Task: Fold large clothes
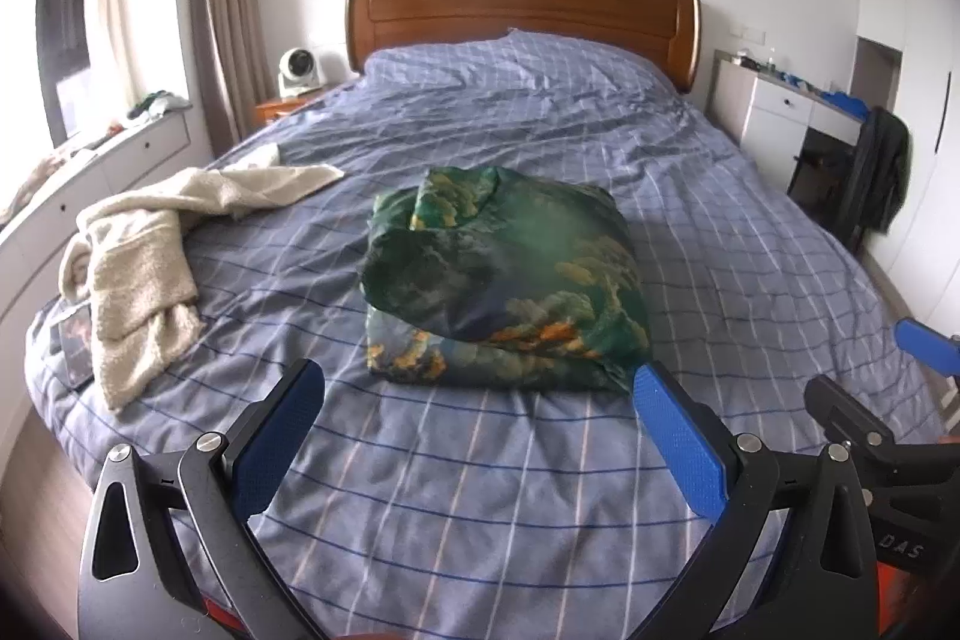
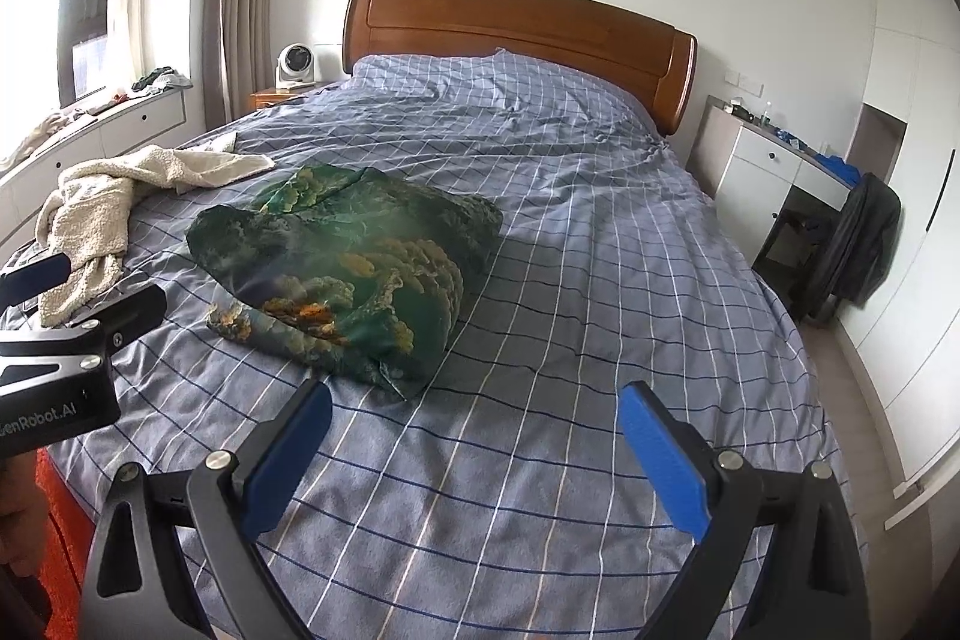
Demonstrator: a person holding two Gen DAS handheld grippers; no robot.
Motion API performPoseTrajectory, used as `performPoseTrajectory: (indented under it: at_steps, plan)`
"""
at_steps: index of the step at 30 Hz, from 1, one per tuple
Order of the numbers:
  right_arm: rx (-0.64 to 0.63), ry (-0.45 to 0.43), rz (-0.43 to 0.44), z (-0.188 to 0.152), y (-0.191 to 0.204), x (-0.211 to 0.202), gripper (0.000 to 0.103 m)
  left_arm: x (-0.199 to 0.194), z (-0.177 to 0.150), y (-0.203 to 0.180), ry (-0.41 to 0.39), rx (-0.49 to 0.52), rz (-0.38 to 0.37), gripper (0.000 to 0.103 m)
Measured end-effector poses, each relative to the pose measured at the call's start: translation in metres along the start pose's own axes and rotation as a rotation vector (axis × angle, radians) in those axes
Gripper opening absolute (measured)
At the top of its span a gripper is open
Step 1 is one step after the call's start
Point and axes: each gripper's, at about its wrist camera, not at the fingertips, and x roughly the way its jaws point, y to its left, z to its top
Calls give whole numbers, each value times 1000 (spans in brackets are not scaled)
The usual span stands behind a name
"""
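A green patterned garment [image 1: 504,274] lies folded in a thick bundle in the middle of the bed; it also shows in the right wrist view [image 2: 354,268]. A cream fleece garment [image 1: 144,256] lies crumpled at the bed's left side, seen too in the right wrist view [image 2: 102,214]. My left gripper [image 1: 480,382] is open and empty, just in front of the green bundle. My right gripper [image 2: 474,400] is open and empty, to the right of the bundle and apart from it. Each gripper shows at the edge of the other's view.
The bed [image 1: 540,490] has a blue checked cover and a wooden headboard [image 1: 522,10]. A phone [image 1: 75,340] lies at the bed's left edge. A white desk [image 2: 774,172] and a chair with a dark jacket [image 2: 858,244] stand on the right. A window bench [image 1: 90,172] runs along the left.
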Motion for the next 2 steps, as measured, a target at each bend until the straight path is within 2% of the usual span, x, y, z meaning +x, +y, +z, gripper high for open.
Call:
performPoseTrajectory:
  at_steps: [2]
  plan:
    - [4, 2, 2, 0, 0, 0, 98, -2, 0, -1, -8, 13, 7, 103]
